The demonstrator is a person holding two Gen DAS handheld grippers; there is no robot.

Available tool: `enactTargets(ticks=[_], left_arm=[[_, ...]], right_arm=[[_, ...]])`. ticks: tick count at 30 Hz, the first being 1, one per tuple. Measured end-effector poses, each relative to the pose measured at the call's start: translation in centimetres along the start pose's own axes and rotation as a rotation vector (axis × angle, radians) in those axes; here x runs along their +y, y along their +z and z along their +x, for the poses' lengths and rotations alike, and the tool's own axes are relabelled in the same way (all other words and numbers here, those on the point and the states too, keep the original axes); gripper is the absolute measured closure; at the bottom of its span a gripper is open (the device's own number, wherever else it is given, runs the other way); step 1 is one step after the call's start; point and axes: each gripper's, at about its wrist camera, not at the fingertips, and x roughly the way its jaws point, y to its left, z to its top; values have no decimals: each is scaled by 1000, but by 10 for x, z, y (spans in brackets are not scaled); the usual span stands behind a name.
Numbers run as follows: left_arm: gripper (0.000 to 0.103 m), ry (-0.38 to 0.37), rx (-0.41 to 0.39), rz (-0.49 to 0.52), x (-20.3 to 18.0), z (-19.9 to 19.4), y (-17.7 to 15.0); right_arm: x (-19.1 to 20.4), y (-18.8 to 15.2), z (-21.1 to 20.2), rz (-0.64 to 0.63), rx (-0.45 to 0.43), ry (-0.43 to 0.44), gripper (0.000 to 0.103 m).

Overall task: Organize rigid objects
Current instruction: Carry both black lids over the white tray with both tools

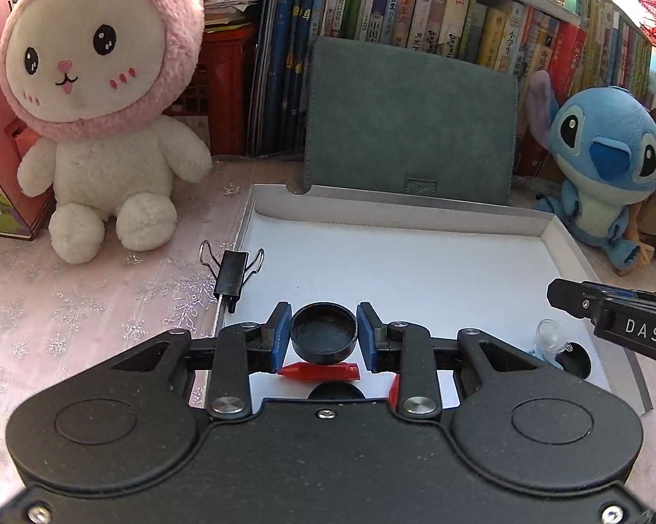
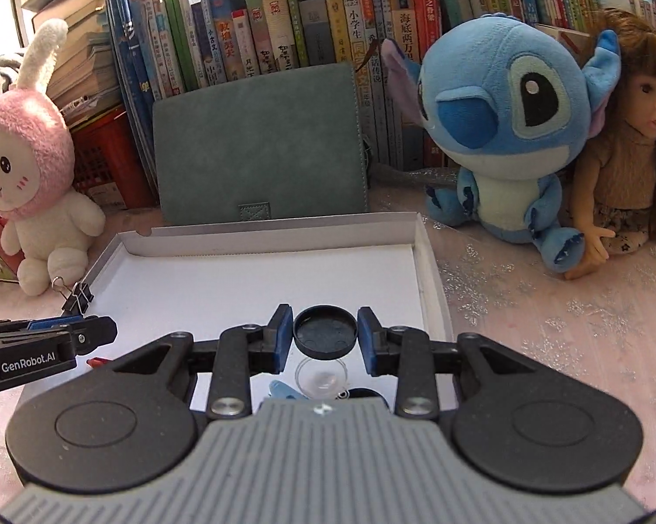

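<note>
My left gripper (image 1: 323, 335) is shut on a round black cap (image 1: 323, 332) held over the near part of the white tray (image 1: 415, 270). A red pointed piece (image 1: 321, 371) lies in the tray just under it. My right gripper (image 2: 324, 334) is shut on a second round black cap (image 2: 325, 332) above the tray (image 2: 240, 288). Under it lie a clear suction cup (image 2: 321, 380) and a light blue piece (image 2: 284, 389). A black binder clip (image 1: 232, 273) rests on the tray's left rim; it also shows in the right wrist view (image 2: 78, 297). The right gripper's arm (image 1: 616, 318) enters the left wrist view.
A green suede folder (image 1: 411, 118) leans on a row of books (image 1: 459, 13) behind the tray. A pink and white bunny plush (image 1: 101, 100) sits at left, a blue Stitch plush (image 2: 507, 131) and a doll (image 2: 625, 153) at right. A red crate (image 1: 223, 87) stands behind the bunny.
</note>
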Motion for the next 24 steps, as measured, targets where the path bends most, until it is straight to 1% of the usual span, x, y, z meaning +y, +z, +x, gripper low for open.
enactTargets(ticks=[3, 8, 12, 24], left_arm=[[73, 7, 9, 1, 0, 8, 0], [73, 10, 19, 21, 0, 15, -3], [73, 10, 29, 20, 1, 21, -6], [72, 21, 9, 56, -3, 22, -10]], right_arm=[[10, -2, 11, -40, 12, -13, 66], [17, -6, 23, -66, 28, -25, 65], [17, -6, 29, -65, 36, -36, 65], [9, -10, 38, -49, 53, -46, 66]])
